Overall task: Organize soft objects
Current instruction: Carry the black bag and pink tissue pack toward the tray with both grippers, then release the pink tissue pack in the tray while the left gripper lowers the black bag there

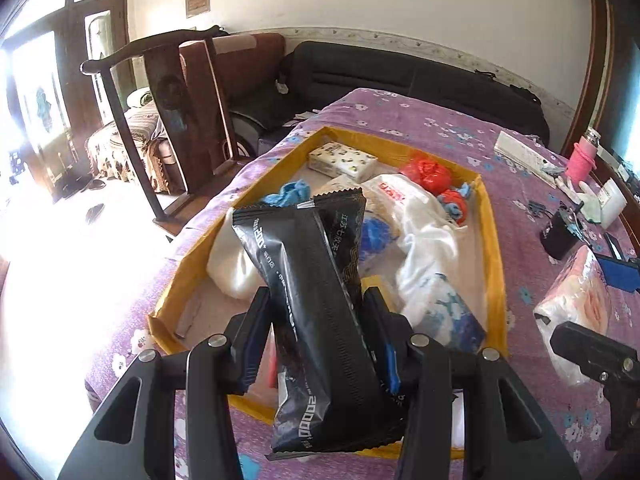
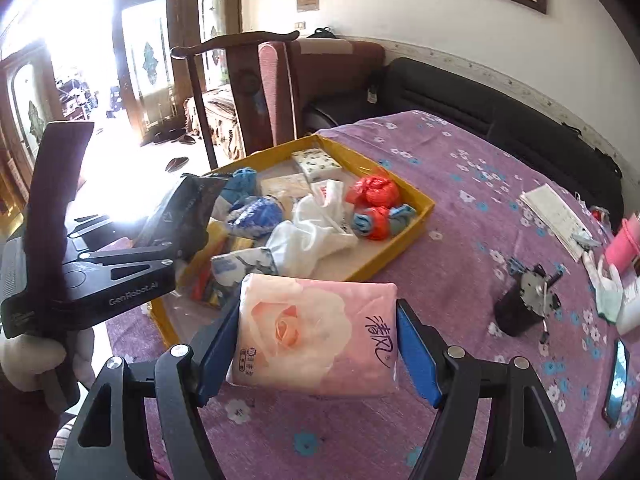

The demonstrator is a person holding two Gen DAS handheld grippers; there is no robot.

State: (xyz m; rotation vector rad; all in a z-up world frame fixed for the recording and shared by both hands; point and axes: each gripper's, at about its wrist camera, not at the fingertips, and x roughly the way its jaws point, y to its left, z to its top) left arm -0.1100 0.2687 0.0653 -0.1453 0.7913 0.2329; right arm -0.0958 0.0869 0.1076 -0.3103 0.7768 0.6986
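My left gripper (image 1: pixel 316 312) is shut on a long black foil packet (image 1: pixel 316 300) and holds it above the near end of the yellow tray (image 1: pixel 494 240). The tray holds white plastic bags (image 1: pixel 424 232), red bags (image 1: pixel 428 174), blue bags (image 1: pixel 292 194) and a small tissue pack (image 1: pixel 342 158). My right gripper (image 2: pixel 318 340) is shut on a pink rose-print tissue pack (image 2: pixel 316 332) above the purple tablecloth, just right of the tray (image 2: pixel 404 240). The left gripper with its packet (image 2: pixel 180 216) shows at the left of the right wrist view.
The table has a purple flowered cloth (image 2: pixel 460 208). On its right lie a black motor part (image 2: pixel 524 300), a white booklet (image 2: pixel 556 216), a pink bottle (image 2: pixel 624 244), a phone (image 2: pixel 618 380) and a glove. A wooden chair (image 1: pixel 188 120) and a black sofa (image 1: pixel 400 76) stand behind.
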